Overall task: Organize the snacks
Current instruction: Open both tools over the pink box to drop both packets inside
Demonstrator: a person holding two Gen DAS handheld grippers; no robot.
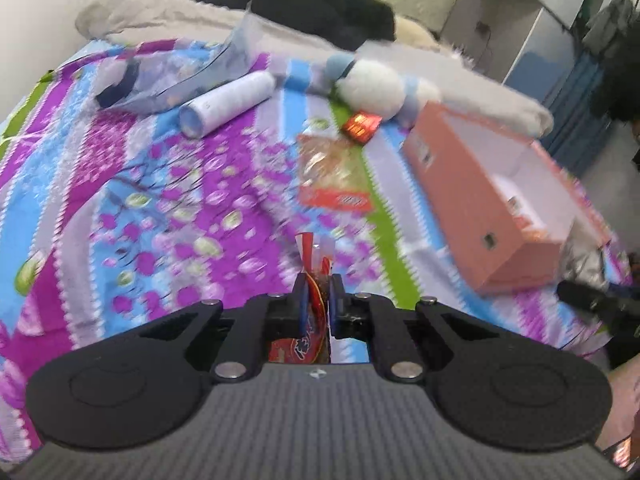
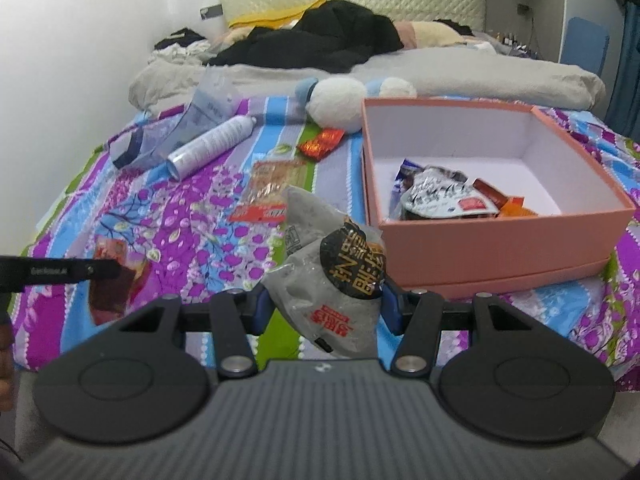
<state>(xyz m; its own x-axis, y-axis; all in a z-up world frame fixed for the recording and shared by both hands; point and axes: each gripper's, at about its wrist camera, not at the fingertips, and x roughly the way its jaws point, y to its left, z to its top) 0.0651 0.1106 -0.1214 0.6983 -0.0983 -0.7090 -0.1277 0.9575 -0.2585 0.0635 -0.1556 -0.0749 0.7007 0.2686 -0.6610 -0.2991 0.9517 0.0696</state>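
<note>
Two hand-held grippers work over a bed covered by one striped floral bedspread [image 2: 188,216].

The left gripper [image 1: 319,300] has its two fingers pressed almost together, pinching one thin red snack packet [image 1: 310,258] edgewise. In the right wrist view this packet [image 2: 116,276] hangs at the near left, under the left gripper's dark finger.

The right gripper [image 2: 326,306] has its fingers partly spread, clamped on one puffy grey snack bag [image 2: 332,264] with a black-and-gold label. The bag is held up just left of the box's near corner.

One open pink box [image 2: 500,240] stands on the right of the bed. It holds several wrapped snacks [image 2: 440,196] piled at its near left; their exact number cannot be told.

Two snacks lie loose on the bedspread left of the box: one clear packet with an orange band [image 2: 270,188] in the middle, and one small red-foil packet [image 2: 322,142] farther back.

Other items, one each, all at the far side: a white spray can [image 2: 212,146] lying on its side, a clear plastic pouch [image 2: 188,128] at the far left, and a white-and-blue plush toy [image 2: 340,104] behind the box.
</note>
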